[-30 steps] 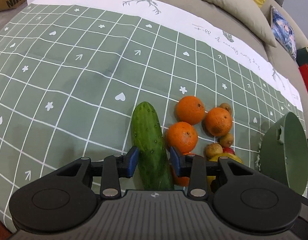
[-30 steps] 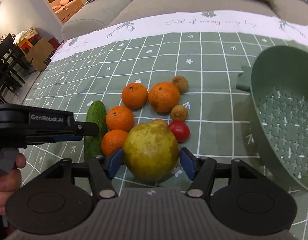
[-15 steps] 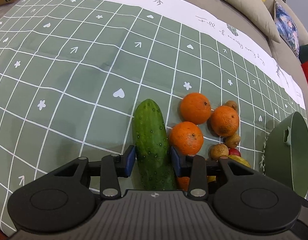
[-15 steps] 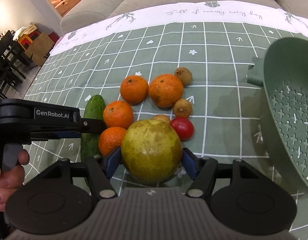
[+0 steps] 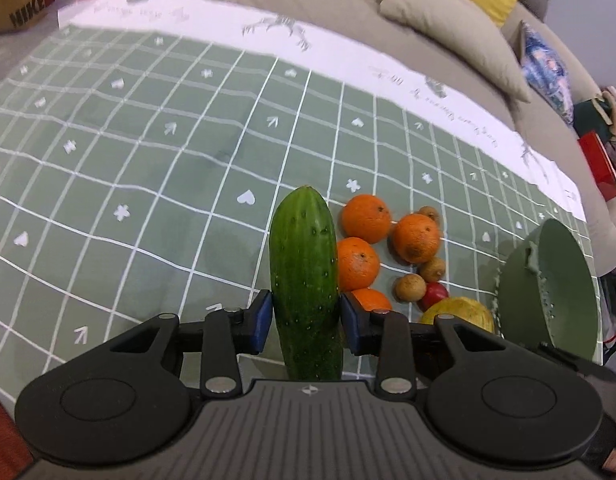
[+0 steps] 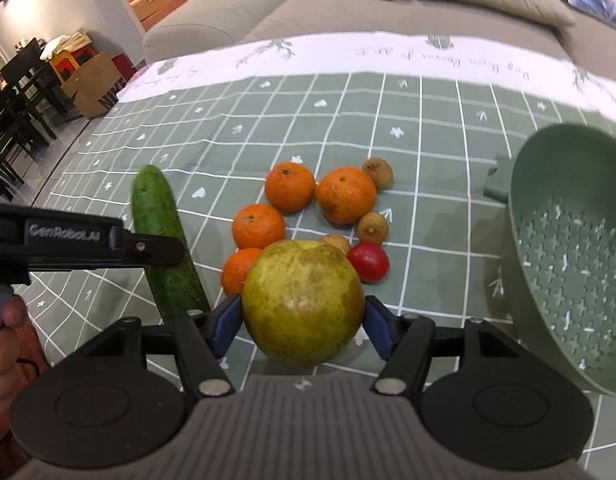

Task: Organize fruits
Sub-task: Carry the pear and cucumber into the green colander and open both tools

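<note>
- Your left gripper [image 5: 306, 316] clamps the cucumber [image 5: 304, 276], lifted beside the oranges [image 5: 358, 264].
- Your right gripper [image 6: 303, 322] clamps the pear [image 6: 304, 300], above the cloth [image 6: 428, 128].
- Next, I judge, carry both to the colander [image 6: 568, 256] at right; tip the cucumber in lengthwise.

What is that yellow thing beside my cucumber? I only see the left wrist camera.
Observer: A big yellow-green fruit. The right gripper is shut on it.
Child: What's inside the green bowl?
Observer: From the right wrist view, the wall of the bowl is full of little cross-shaped holes.
Child: Who holds my gripper?
Observer: A hand grips the handle of the left gripper, which is shut on the cucumber.
</note>
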